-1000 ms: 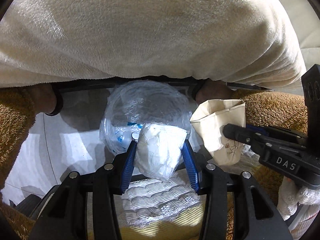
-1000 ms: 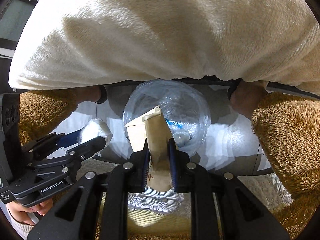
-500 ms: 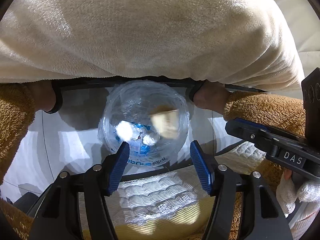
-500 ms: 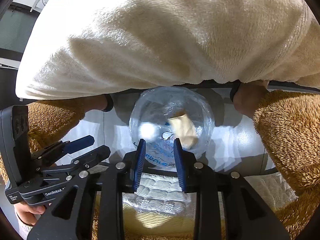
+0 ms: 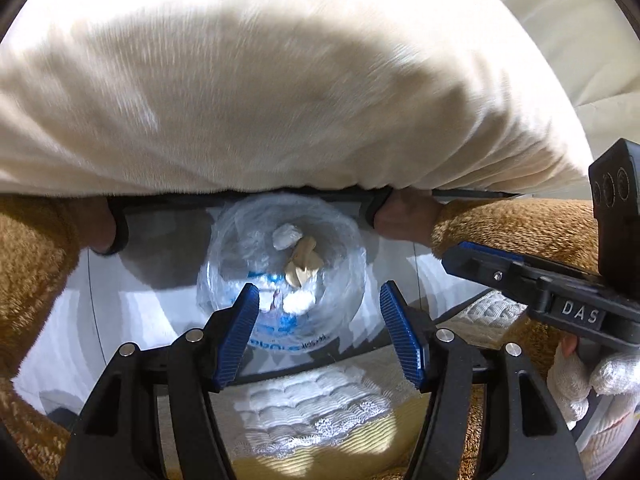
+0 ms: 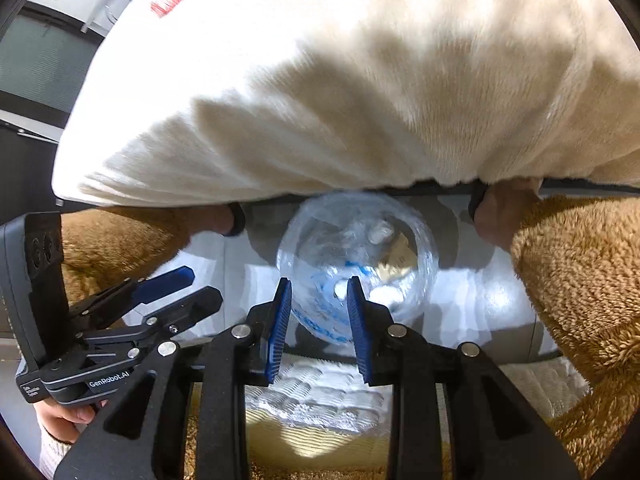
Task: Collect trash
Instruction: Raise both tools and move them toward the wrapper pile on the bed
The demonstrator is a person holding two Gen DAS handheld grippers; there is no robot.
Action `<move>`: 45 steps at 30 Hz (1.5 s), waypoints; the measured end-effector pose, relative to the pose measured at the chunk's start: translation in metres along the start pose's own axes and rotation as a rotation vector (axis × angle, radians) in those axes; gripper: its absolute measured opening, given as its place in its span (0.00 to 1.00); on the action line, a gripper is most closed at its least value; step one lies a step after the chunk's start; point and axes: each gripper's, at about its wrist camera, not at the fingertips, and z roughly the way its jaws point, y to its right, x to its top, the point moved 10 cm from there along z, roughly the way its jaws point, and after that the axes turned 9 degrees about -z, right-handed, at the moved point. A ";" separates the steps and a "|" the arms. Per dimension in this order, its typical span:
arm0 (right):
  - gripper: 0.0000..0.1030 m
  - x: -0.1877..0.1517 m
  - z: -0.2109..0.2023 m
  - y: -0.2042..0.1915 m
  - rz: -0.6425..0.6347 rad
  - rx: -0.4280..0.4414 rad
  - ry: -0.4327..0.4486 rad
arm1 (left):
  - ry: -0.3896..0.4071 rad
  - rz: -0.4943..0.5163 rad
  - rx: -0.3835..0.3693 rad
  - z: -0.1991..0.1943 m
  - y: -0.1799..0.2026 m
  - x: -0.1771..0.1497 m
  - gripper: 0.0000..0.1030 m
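Left gripper (image 5: 320, 336): our jaws stand apart with nothing between them, poised above the bin
Right gripper (image 6: 320, 328): our jaws are parted by a narrower gap, likewise empty; we see the bin through the gap
Trash bin (image 5: 224, 240): a round bin lined with a clear plastic bag, standing on the pale floor (image 5: 140, 320) directly below both grippers
Trash: a white crumpled wad (image 5: 286, 237) and a tan paper piece (image 5: 302, 266) lie inside the liner, with more white scraps beneath them
Progress: we judge that these pieces are in, so this drop looks done; whether more trash waits elsewhere we cannot tell, as nothing else loose shows
What is left: likely to go and look for further pieces
Edges: a cream blanket (image 5: 280, 100) overhangs the far side of the bin, almost over its rim; brown fleece-covered legs (image 6: 580, 280) flank it left and right
Open room: clear space lies straight upward and back toward us; sideways we are hemmed in, and the two grippers sit close together
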 end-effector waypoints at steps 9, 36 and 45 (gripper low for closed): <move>0.29 0.017 -0.061 -0.024 -0.096 0.057 0.255 | 0.139 0.066 -0.046 -0.036 0.017 0.012 0.60; 0.52 0.191 -0.152 -0.018 -0.330 -0.082 0.545 | 0.403 0.161 -0.076 -0.144 0.034 0.168 0.60; 0.81 0.268 -0.118 -0.020 -0.384 -0.152 0.517 | 0.381 0.192 -0.055 -0.138 0.032 0.212 0.60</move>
